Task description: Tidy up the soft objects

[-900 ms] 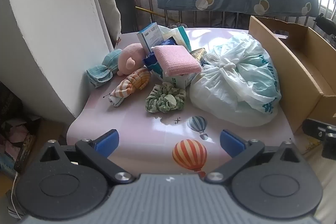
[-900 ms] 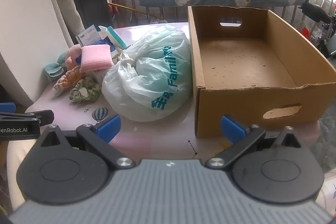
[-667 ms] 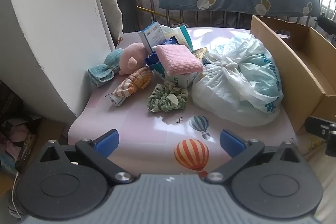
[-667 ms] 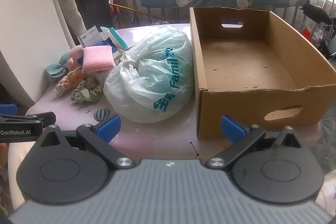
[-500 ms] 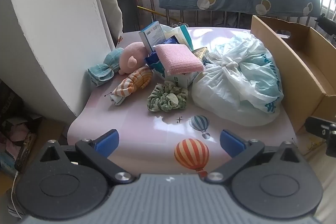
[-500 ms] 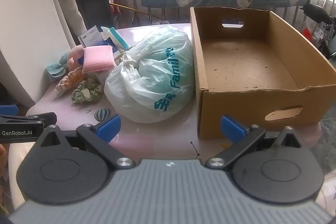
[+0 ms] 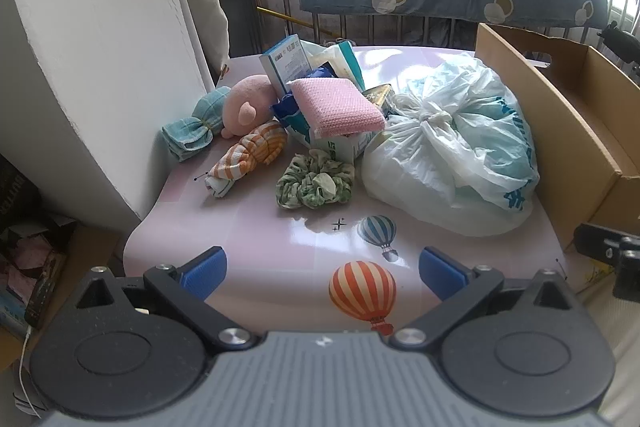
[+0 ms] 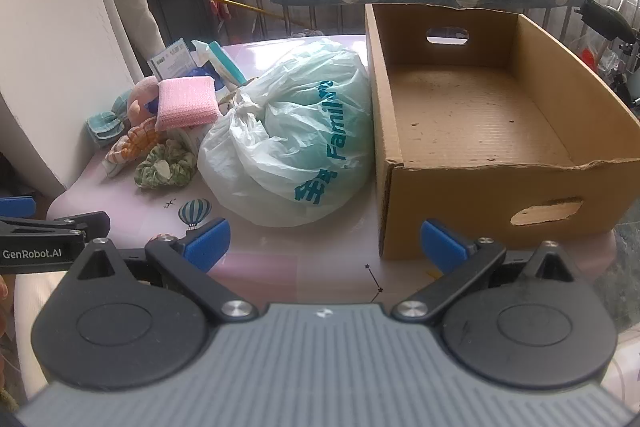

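1. You are holding both grippers back at the near edge of the table (image 7: pixel 256 239), and nothing is picked up. The left gripper (image 7: pixel 323 273) is spread wide with nothing between its pads, and the right gripper (image 8: pixel 324 241) is the same.
2. The soft things are lying in a cluster at the left of the table: a green scrunchie (image 7: pixel 315 181) nearest you, an orange striped cloth (image 7: pixel 250 155) just beside it, a teal cloth bow (image 7: pixel 196 129) and a pink plush toy (image 7: pixel 246 107) behind, and a pink sponge (image 7: pixel 334 103) resting on a small carton.
3. The cardboard box (image 8: pixel 472 115) is sitting empty at the right, with the knotted plastic bag (image 8: pixel 288 143) touching its left wall.
4. You are probably starting with the scrunchie, since it is lying free in front and nothing is stacked on it.
5. Bring the left gripper down over it, one pad on each side, and close on the bunched fabric, not on a single fold.
6. Lift high enough to clear the bag on the way to the box.
7. Leave the sponge for later; pulling it could tip the carton under it.
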Action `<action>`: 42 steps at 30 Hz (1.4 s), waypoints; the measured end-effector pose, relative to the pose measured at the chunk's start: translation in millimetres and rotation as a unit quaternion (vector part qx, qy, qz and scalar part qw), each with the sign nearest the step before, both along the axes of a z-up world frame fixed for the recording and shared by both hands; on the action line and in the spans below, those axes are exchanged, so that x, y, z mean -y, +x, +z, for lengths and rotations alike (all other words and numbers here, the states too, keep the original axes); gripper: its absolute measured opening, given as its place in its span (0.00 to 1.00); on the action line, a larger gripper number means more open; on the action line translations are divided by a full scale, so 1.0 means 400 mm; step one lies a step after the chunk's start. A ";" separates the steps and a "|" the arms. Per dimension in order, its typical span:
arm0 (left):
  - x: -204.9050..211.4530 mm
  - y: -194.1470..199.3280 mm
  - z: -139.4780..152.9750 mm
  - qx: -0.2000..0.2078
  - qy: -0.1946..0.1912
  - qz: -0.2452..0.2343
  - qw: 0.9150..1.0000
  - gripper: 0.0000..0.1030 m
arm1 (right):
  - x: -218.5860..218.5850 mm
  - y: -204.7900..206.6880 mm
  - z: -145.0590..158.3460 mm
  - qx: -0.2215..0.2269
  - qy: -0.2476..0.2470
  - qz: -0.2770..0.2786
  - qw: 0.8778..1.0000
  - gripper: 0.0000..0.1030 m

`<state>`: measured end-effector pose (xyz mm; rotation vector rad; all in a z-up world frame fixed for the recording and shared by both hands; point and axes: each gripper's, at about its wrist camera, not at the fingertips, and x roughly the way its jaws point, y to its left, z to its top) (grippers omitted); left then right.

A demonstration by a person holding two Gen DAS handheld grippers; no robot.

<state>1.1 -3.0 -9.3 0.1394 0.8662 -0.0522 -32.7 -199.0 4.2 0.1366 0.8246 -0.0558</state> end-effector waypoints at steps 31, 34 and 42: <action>-0.005 0.004 -0.001 -0.002 -0.002 -0.001 1.000 1.00 | -0.006 0.008 0.001 -0.003 0.002 0.000 1.000 0.99; -0.005 0.004 0.000 -0.002 -0.002 -0.001 1.000 1.00 | -0.006 0.008 0.002 -0.003 0.001 0.000 1.000 0.99; -0.007 0.004 0.000 -0.002 -0.003 -0.001 1.000 1.00 | -0.006 0.008 0.002 -0.003 0.002 0.000 1.000 0.99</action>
